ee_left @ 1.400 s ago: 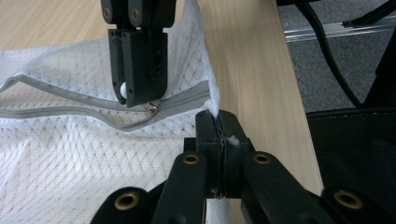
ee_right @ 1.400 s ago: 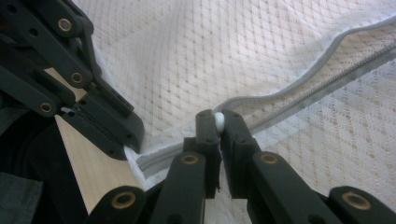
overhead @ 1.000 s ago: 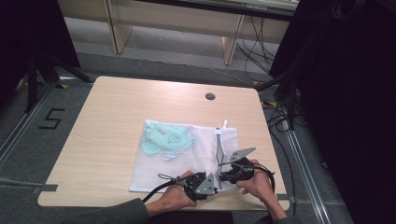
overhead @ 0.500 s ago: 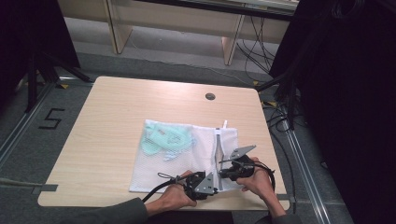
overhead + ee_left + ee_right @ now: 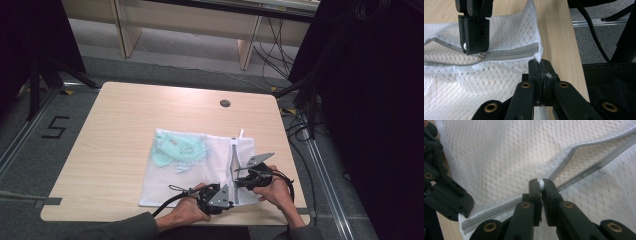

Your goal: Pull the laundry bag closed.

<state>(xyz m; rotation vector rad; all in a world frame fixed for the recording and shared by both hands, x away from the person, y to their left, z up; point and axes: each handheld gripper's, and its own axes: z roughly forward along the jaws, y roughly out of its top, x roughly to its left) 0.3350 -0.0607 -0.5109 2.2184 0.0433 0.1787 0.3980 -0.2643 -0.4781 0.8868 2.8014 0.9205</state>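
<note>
One mesh bag (image 5: 200, 170), mint garment (image 5: 177, 150) inside

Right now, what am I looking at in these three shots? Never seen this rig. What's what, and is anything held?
No robot here: a person holds a hand-held gripper in each hand at a wooden table. The high view looks down from above the person's side; the left hand-held gripper is at its left, the right hand-held gripper beside it. The other two pictures come from cameras riding on each gripper, looking along its own black jaws. On the table lies a white mesh bag with pale green cloth inside. The left gripper is shut on the bag's corner next to the grey zipper. The right one pinches the white zipper pull; the zipper is partly open.
</note>
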